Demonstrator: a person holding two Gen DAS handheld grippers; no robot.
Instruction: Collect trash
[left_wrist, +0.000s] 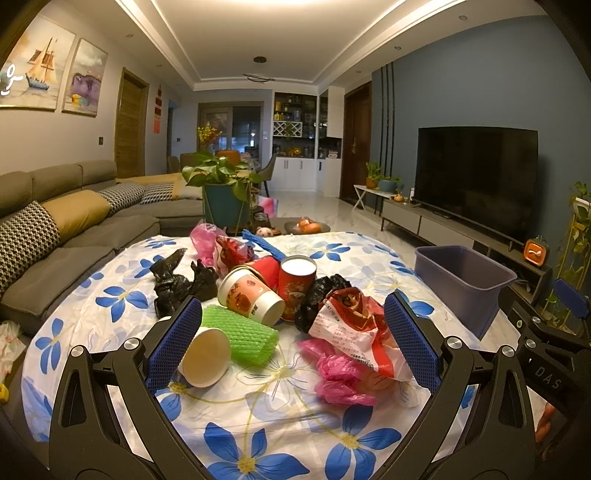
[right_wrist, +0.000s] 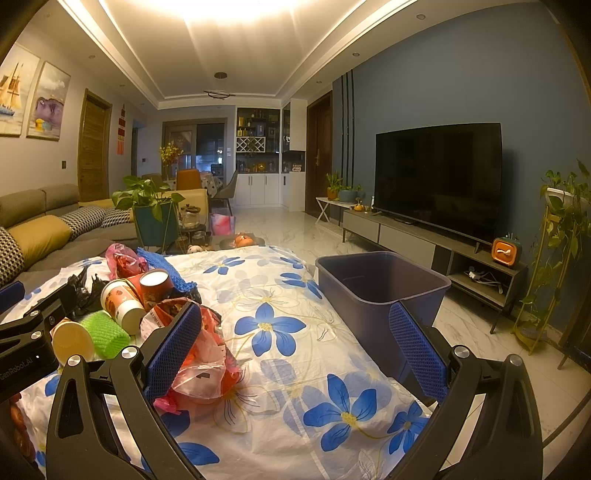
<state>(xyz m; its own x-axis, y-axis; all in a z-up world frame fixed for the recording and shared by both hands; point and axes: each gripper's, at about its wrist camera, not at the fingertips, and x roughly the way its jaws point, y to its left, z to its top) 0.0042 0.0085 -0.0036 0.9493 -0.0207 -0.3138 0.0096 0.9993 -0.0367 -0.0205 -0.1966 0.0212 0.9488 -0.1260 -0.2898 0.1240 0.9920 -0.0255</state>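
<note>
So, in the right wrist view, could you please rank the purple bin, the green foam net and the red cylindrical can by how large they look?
1. Purple bin, clearly the largest.
2. Green foam net.
3. Red cylindrical can.

The net and can look close in size, and the net lies nearer the camera, so their order is unsure.

This is a living room in a home; a long grey sofa (left_wrist: 74, 221) with yellow and checked cushions runs along one wall; two paintings (left_wrist: 48, 77), one of a sailing boat, hang above it; a big black TV (right_wrist: 437, 177) stands on a low grey cabinet (right_wrist: 424, 240) against a blue wall; green potted plants (left_wrist: 221, 177) sit around the room; white cupboards with a wine rack (right_wrist: 251, 144) and dining chairs stand at the far end; the floor is shiny white marble tile.
</note>
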